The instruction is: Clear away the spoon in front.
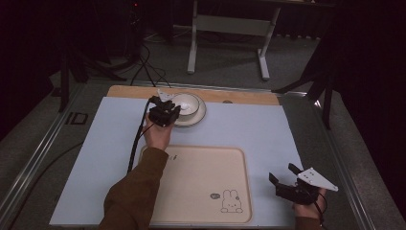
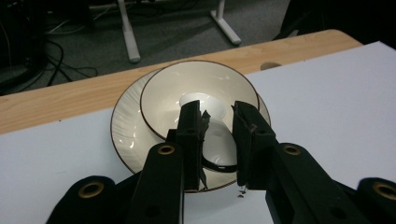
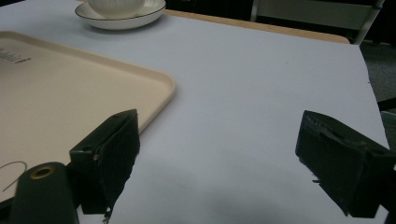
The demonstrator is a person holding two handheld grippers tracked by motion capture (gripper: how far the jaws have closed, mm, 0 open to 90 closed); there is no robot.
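Looking down from the high view, the left gripper [image 1: 165, 112] sits at the bowl [image 1: 187, 104] on its plate [image 1: 200, 115], far side of the tabletop [image 1: 258, 129]. Left gripper view: jaws pinching the bowl's near rim. Right gripper view: right gripper [image 3: 219, 158] jaws spread wide, nothing between them, beside the tray [image 3: 70, 88].

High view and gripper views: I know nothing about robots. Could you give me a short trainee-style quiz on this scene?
1. True or false: the bowl stands on a plate.
2. The right gripper has its jaws: A) open over the mat, B) shut on a cup, C) shut on the tray's rim.
3. What does the left gripper clamp?

Key: 1 true; 2 A; 3 what looks like a white spoon in the bowl.
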